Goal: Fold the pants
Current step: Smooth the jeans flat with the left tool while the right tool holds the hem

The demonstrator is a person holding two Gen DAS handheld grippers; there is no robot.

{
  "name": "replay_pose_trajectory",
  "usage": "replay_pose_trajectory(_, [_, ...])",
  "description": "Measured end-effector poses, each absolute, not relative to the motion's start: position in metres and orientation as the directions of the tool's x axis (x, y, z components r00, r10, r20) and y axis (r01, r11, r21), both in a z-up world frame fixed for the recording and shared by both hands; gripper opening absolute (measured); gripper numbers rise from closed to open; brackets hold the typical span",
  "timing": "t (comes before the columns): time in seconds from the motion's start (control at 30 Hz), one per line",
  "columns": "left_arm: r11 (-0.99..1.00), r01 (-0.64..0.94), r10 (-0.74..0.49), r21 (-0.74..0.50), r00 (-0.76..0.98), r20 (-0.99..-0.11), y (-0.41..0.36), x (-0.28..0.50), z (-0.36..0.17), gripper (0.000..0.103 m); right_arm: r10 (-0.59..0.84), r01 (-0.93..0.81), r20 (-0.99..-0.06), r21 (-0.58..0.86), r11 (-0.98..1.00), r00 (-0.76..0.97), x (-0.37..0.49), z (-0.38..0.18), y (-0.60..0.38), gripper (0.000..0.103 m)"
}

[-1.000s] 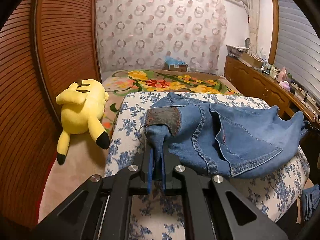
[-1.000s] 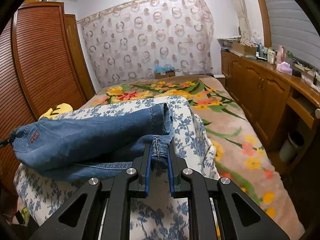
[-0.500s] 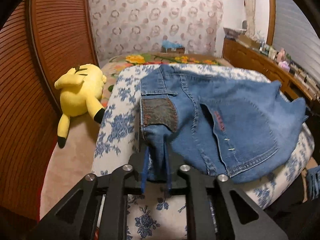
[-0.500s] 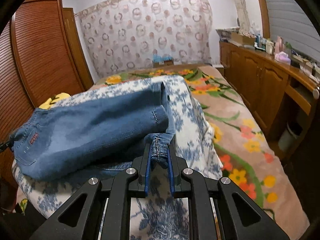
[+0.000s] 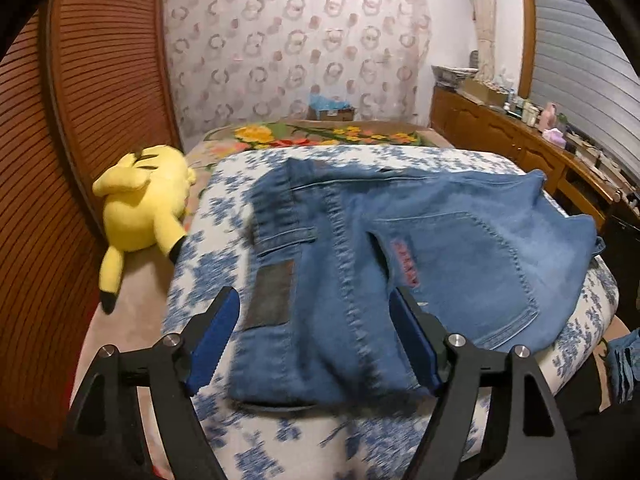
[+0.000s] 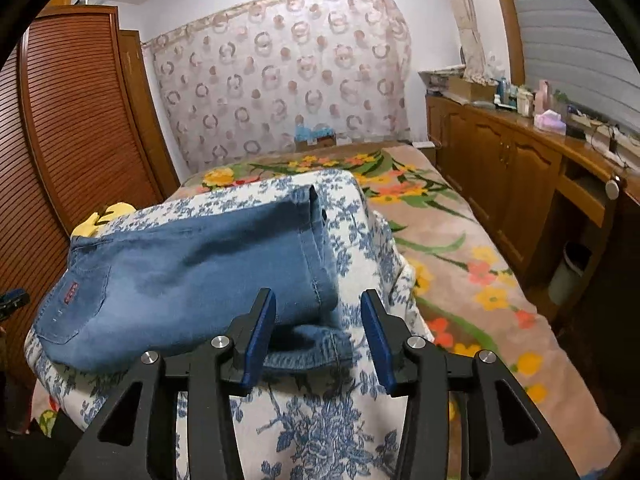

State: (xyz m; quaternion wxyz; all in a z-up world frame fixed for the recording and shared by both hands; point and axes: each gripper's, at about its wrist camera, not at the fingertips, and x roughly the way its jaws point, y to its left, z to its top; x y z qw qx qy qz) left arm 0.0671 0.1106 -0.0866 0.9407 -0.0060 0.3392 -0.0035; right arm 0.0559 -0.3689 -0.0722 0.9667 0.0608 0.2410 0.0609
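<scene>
Blue jeans (image 5: 420, 248) lie folded on a blue-flowered white cloth (image 5: 304, 440), back pocket and dark waist patch up. My left gripper (image 5: 316, 308) is open, its blue pads on either side of the waistband end, holding nothing. In the right wrist view the jeans (image 6: 192, 276) lie in a folded stack with the leg hems at the near right. My right gripper (image 6: 318, 304) is open just above the hem end, holding nothing.
A yellow plush toy (image 5: 140, 208) lies left of the cloth by the wooden louvred wardrobe (image 5: 80, 120). A flowered blanket (image 6: 460, 264) covers the bed to the right. Wooden cabinets (image 6: 520, 172) with bottles line the right wall. A bin (image 6: 568, 272) stands below.
Both grippers were shut on the jeans, left on the waistband, right on the hem. Both have opened and let go, and the jeans now lie flat on the cloth.
</scene>
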Motion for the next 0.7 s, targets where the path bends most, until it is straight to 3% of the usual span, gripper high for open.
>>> replay_pose_trajectory(0.17, [0.999,0.046,-0.046,-0.016,0.767,-0.639,0.090,0.079,-0.092,0.078,0.185,-0.111,-0.464,0.182,0.977,0.866,0.071,-0.081,-0.374,0.046])
replay_pose_trajectory(0.57, [0.993,0.111,-0.106,-0.034,0.743,-0.661,0.057,0.083,-0.108,0.078,0.211,-0.127,-0.577,0.182,0.975,0.789,0.104,-0.089,-0.363,0.046])
replay_pose_trajectory(0.63, [0.993,0.115,-0.113,-0.041,0.741,-0.662,0.054,0.083,-0.109,0.078,0.207,-0.130,-0.582,0.171,0.977,0.786,0.103,-0.088,-0.361,0.026])
replay_pose_trajectory(0.7, [0.991,0.122,-0.124,-0.049,0.740,-0.662,0.051,0.083,-0.110,0.078,0.219,-0.149,-0.582,0.166,0.975,0.783,0.102,-0.084,-0.361,0.014])
